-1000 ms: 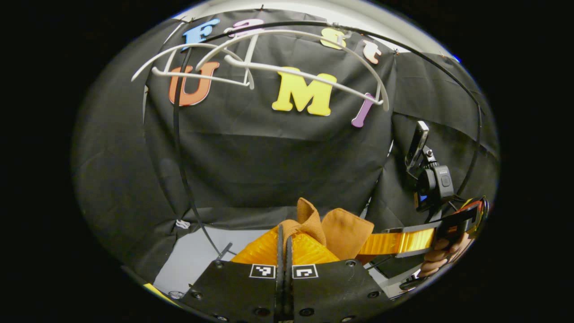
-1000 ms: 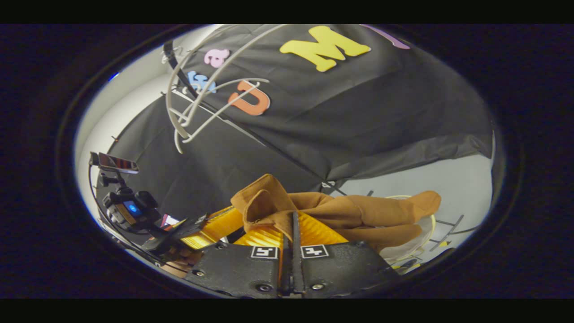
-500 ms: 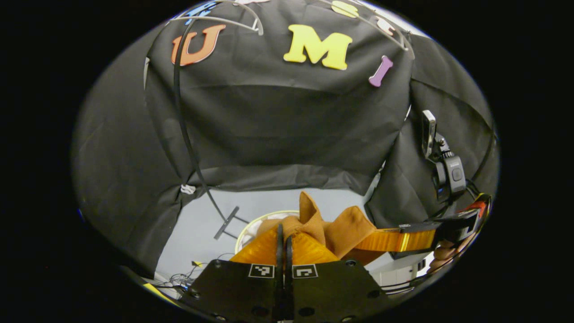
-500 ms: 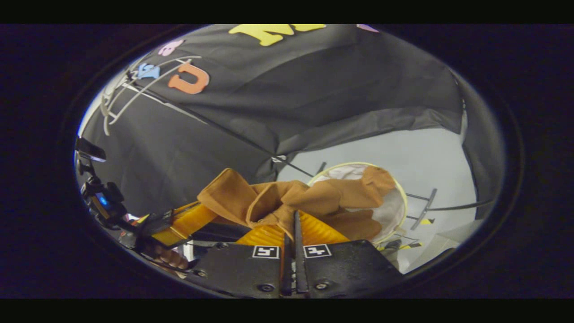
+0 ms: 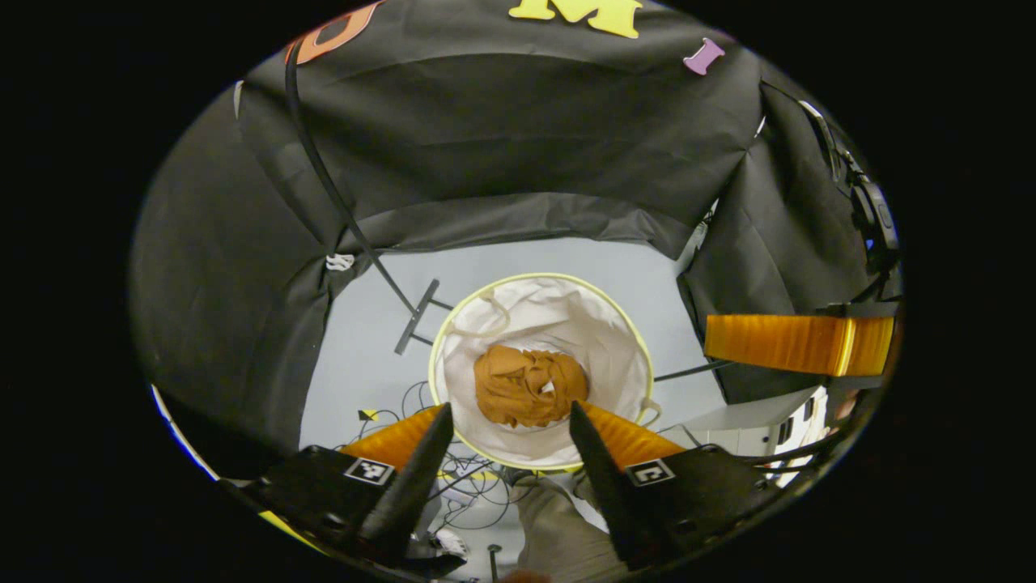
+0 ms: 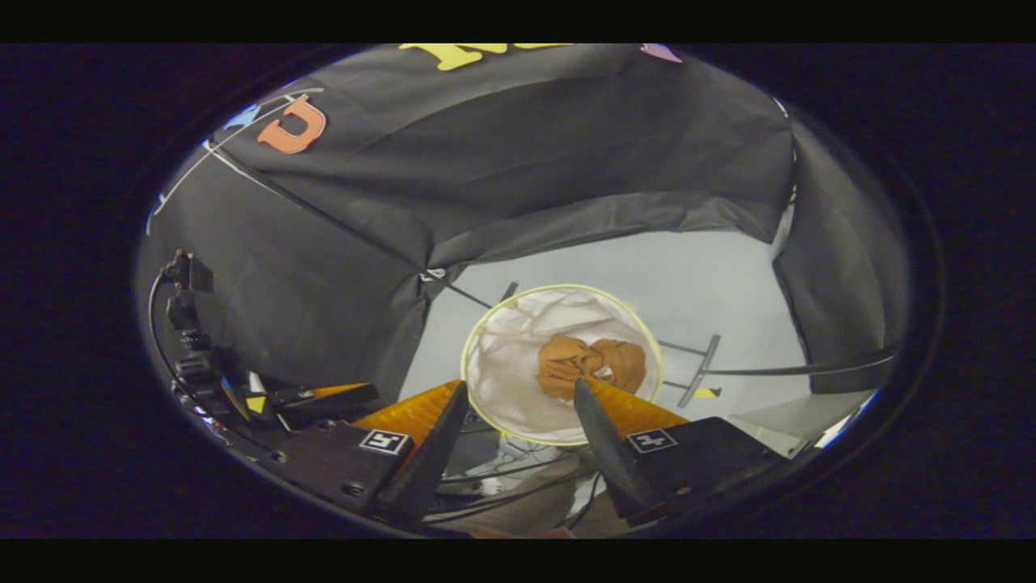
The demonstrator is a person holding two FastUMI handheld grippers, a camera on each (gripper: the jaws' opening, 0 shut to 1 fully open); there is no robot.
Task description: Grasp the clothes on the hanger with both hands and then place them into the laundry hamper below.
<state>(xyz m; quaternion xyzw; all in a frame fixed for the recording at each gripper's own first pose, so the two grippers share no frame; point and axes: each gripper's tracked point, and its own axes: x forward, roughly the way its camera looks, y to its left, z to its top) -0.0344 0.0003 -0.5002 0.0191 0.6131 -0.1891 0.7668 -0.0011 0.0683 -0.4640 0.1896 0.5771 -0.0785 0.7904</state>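
A brown garment (image 5: 530, 385) lies crumpled at the bottom of the round white laundry hamper (image 5: 615, 324), seen from above. My left gripper (image 5: 511, 409) hangs open over the hamper with nothing between its fingers. The right gripper shows at the right edge of the left gripper view as a ribbed finger (image 5: 777, 344). In the right gripper view the same brown garment (image 6: 591, 364) rests inside the hamper (image 6: 502, 356), and my right gripper (image 6: 520, 387) stands open above its near rim. The left gripper (image 6: 324, 397) shows low at the left there.
The hamper stands on a pale grey floor (image 5: 364, 324) between the feet of a black clothes-rack frame (image 5: 417, 316). Cables (image 5: 465, 474) lie on the floor by the hamper's near side. Black booth cloth (image 5: 526, 138) hangs behind and at both sides.
Both grippers were shut on the brown garment and held it up; both have opened, and the garment has dropped into the hamper. Both views have tilted down toward the hamper.
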